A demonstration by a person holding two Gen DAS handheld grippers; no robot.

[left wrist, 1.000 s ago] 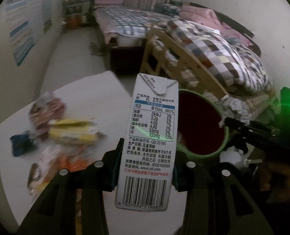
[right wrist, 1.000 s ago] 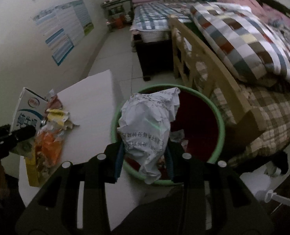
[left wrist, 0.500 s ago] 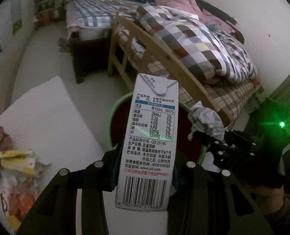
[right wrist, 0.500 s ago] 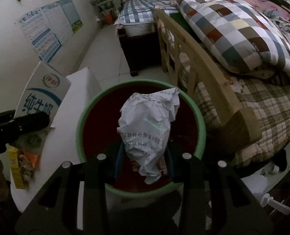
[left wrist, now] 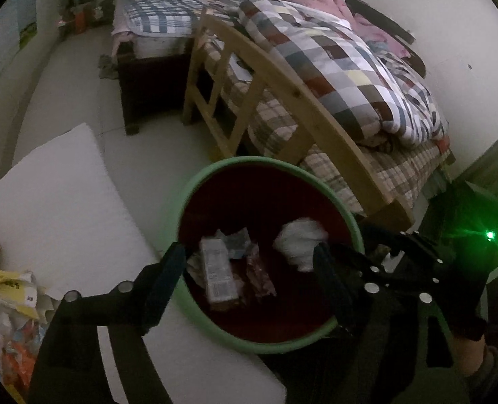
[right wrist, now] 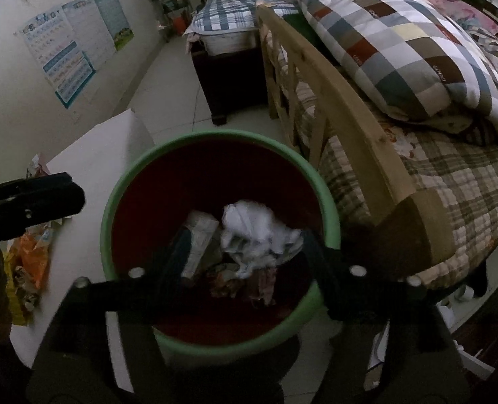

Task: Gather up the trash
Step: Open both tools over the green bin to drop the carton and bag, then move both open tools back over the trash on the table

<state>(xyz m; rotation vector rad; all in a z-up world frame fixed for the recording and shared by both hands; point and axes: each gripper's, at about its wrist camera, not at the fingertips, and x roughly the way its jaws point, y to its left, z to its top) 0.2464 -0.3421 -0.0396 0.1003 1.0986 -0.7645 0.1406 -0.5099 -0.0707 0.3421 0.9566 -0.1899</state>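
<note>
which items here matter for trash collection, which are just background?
Job:
- green bin
- milk carton and crumpled paper, inside it
- wrappers left on white table

Background:
- wooden bed frame
- checked quilt
- wall posters

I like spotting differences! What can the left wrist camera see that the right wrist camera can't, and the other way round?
Only the left wrist view shows a green light glowing on the right gripper. Only the right wrist view shows the wall poster. Both show the green bin, the milk carton and crumpled paper inside it, the white table, wrappers and the bed.
</note>
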